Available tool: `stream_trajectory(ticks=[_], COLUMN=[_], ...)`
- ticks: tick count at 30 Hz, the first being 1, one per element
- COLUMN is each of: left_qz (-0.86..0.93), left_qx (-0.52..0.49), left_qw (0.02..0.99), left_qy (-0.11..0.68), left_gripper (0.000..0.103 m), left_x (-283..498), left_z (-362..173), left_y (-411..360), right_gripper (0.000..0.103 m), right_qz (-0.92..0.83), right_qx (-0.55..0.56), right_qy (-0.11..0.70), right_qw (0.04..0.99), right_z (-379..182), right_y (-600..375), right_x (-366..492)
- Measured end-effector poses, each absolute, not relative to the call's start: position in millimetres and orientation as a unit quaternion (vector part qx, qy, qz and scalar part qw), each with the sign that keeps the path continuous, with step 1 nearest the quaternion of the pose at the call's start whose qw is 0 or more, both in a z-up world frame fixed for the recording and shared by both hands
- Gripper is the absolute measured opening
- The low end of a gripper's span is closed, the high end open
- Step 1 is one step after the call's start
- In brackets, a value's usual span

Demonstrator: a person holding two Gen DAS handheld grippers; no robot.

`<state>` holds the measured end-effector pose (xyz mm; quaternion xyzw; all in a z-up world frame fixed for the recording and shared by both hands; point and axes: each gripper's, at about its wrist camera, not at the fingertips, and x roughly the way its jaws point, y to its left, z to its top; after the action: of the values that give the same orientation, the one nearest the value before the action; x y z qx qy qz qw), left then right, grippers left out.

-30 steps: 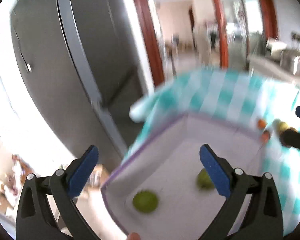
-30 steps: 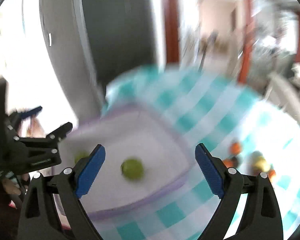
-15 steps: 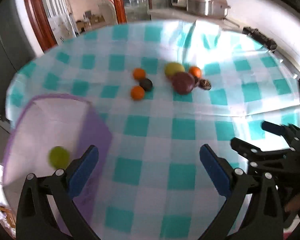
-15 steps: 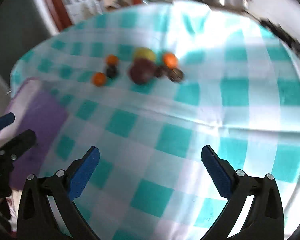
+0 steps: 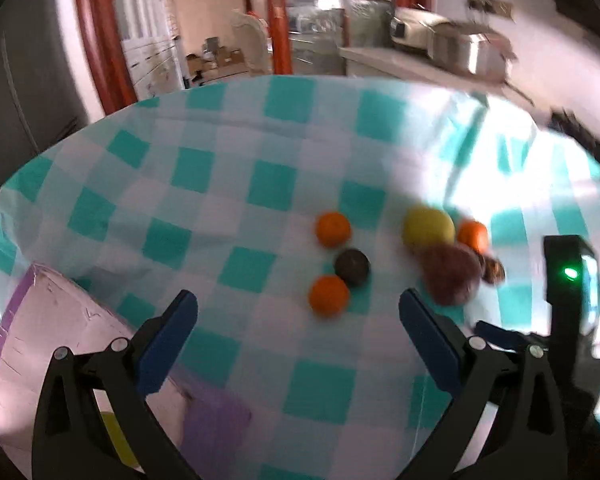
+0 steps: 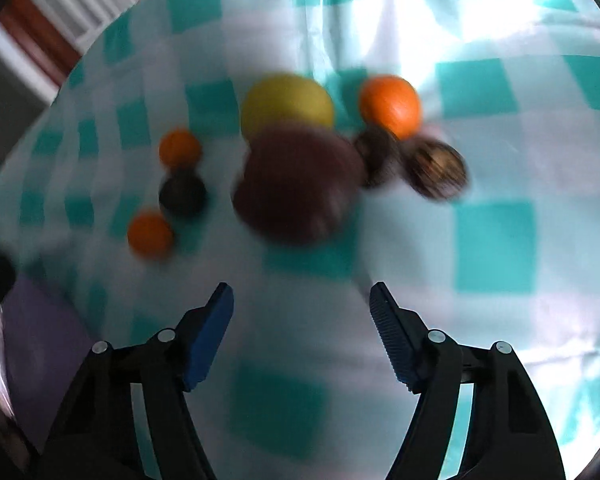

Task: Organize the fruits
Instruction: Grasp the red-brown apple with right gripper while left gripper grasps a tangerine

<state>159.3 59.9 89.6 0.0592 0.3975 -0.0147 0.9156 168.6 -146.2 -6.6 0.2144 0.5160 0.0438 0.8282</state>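
Several fruits lie in a cluster on the teal checked tablecloth [image 5: 276,184]: a large dark red fruit [image 6: 300,184], a yellow one [image 6: 286,104], three oranges [image 6: 390,106] and small dark fruits [image 6: 182,194]. My right gripper [image 6: 302,324] is open and empty, just short of the dark red fruit. My left gripper [image 5: 298,332] is open and empty, hovering near an orange [image 5: 328,295]. A purple-rimmed white box [image 5: 44,320] sits at the lower left with a green fruit [image 5: 118,436] inside, partly hidden by my left finger.
The right gripper's body with a green light [image 5: 570,276] shows at the right of the left wrist view. Beyond the table's far edge are a doorway with red frames [image 5: 100,40], a grey fridge [image 5: 12,60] and a counter with metal appliances [image 5: 460,48].
Both grippers swung from the box toward the fruit cluster and moved closer to it. The right gripper dropped low over the dark red fruit. Both stayed open.
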Motion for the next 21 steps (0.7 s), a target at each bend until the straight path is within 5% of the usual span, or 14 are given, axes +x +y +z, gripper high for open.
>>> stream_trajectory(ticks=[5, 11, 21], left_qz=[-0.042, -0.084, -0.010], left_qx=[0.074, 0.108, 0.217], left_qw=[0.910, 0.891, 0.921], left_qy=[0.406, 0.433, 0.323], left_gripper=[0.101, 0.101, 0.095], left_x=[162.3, 165.4, 185.1], left_z=[78.5, 40.5, 36.3], left_y=[55.4, 25.9, -13.1], right_gripper=[0.072, 0.060, 0.060], right_qz=[0.016, 0.039, 0.023], right_qx=[0.253, 0.249, 0.259], right_qy=[0.502, 0.507, 0.521], right_qw=[0.827, 0.824, 0.813], right_z=[-10.7, -12.4, -10.3], right_y=[-145.1, -158.8, -218.7], right_x=[202.3, 206.8, 129.7])
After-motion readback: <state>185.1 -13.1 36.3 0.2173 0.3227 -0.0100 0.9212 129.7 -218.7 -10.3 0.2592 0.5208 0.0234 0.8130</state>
